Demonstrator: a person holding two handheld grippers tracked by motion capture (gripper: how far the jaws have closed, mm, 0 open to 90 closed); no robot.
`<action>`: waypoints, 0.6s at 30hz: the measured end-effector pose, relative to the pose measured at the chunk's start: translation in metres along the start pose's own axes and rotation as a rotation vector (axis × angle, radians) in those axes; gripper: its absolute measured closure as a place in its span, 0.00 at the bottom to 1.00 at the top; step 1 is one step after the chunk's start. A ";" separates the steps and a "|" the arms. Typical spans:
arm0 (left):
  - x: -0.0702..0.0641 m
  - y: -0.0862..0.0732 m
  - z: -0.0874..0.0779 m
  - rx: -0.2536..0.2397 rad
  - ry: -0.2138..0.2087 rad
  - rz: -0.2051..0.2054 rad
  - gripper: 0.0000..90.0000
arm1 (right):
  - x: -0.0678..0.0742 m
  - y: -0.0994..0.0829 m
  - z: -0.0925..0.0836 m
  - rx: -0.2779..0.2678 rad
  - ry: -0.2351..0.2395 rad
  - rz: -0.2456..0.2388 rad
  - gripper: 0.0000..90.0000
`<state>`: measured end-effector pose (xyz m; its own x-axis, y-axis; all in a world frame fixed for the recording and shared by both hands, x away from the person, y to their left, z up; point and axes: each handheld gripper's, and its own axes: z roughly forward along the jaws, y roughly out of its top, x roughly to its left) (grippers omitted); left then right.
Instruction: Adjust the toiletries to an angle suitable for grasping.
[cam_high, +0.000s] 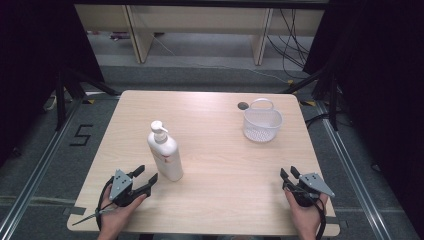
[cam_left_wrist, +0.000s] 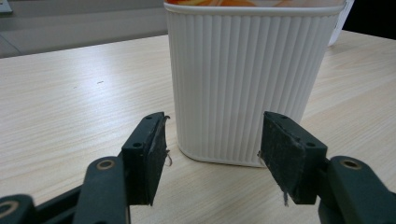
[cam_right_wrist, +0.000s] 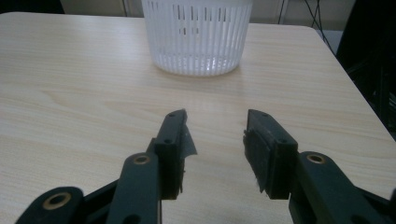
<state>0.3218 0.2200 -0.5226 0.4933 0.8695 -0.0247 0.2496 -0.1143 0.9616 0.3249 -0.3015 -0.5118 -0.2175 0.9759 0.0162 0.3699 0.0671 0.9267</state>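
Upright on the pale wooden worktop (cam_high: 220, 165), left of middle: a white pump bottle (cam_high: 166, 155), nozzle pointing right in the high view. Just short of its base, at the near-left edge, the left gripper (cam_high: 146, 175), held in the left hand (cam_high: 117, 212) and aimed at the bottle. Seen along the left gripper (cam_left_wrist: 212, 140) in its own view: ribbed white bottle wall (cam_left_wrist: 247, 84) straight ahead and very near, beyond the tips rather than between them. Fingers (cam_left_wrist: 149, 154) released, spread wide, black pads frayed at the edges, touching nothing.

At the near-right edge, the right gripper (cam_high: 289, 172) in the right hand (cam_high: 305, 215), low over the wood and well apart from the bottle. In the right gripper view (cam_right_wrist: 215, 135), fingers (cam_right_wrist: 268, 154) parted with bare worktop showing through the gap, gripping nothing.

Farther back on the right, a white slotted basket (cam_high: 262, 122) with its handle up, directly ahead of the right gripper (cam_right_wrist: 198, 37). Just beside its far-left rim, a small dark round spot (cam_high: 243, 105), perhaps a hole in the top; too small to say.
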 end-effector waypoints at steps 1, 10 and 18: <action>-0.001 0.000 0.000 0.002 0.005 -0.003 0.46 | -0.001 -0.001 0.001 -0.006 -0.006 -0.004 0.66; -0.005 0.001 -0.005 -0.026 -0.040 -0.029 0.84 | 0.001 0.001 0.003 0.010 0.034 0.009 0.65; -0.020 0.034 -0.007 -0.110 -0.054 -0.006 1.00 | 0.002 0.001 0.003 0.012 0.025 0.001 0.64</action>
<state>0.3145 0.2021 -0.4871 0.5369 0.8425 -0.0428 0.1615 -0.0528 0.9855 0.3275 -0.2985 -0.5121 -0.2395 0.9705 0.0271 0.3811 0.0683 0.9220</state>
